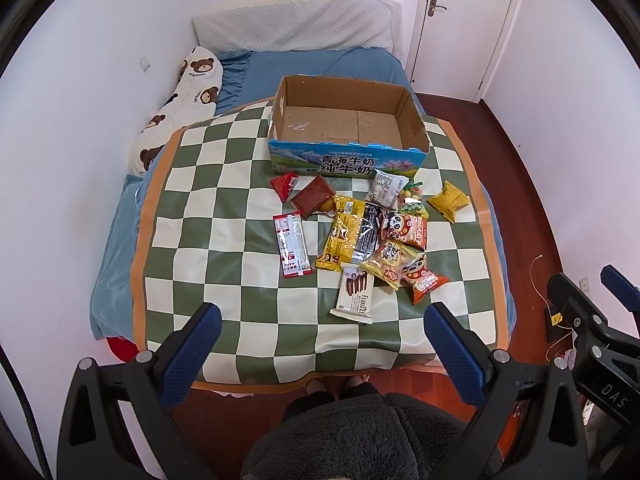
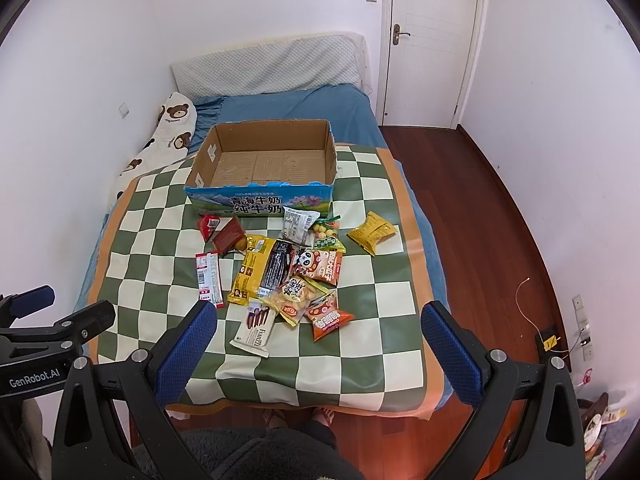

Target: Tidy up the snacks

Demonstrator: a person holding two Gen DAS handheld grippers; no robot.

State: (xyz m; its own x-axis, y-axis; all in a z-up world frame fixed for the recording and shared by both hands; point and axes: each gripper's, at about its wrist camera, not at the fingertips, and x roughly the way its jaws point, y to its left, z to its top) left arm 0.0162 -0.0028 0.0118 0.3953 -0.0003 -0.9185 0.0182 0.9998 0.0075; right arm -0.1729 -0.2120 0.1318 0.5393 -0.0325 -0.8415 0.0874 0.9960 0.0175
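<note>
Along the left side, a bear-print pillow (image 1: 176,112) lies against the wall beside the blue bed (image 1: 116,240), and the left edge of the green-and-cream checkered mat (image 1: 208,200) carries only bare squares, the widest free stretch on the cover. The left gripper (image 1: 322,344) hangs above the mat's near edge with its blue-padded fingers spread wide and nothing between them. Toward the middle, a red-and-white sachet (image 1: 292,245) lies alone, apart from the heap. Behind it a small red packet (image 1: 285,185) and a dark red pouch (image 1: 313,201) sit just before the cardboard box (image 1: 348,124), which stands open and empty at the mat's far edge. The main snack pile (image 1: 376,236) spreads in front of the box, packets overlapping, with a white Franzzi wafer pack (image 1: 354,294) nearest the front. Right of the pile, a yellow packet (image 1: 449,200) rests by itself near the mat's orange border. The right gripper (image 2: 318,340) also hovers over the near edge, spread wide and empty. Further right, bare wooden floor (image 2: 480,240) runs back to the closed door (image 2: 432,40).
</note>
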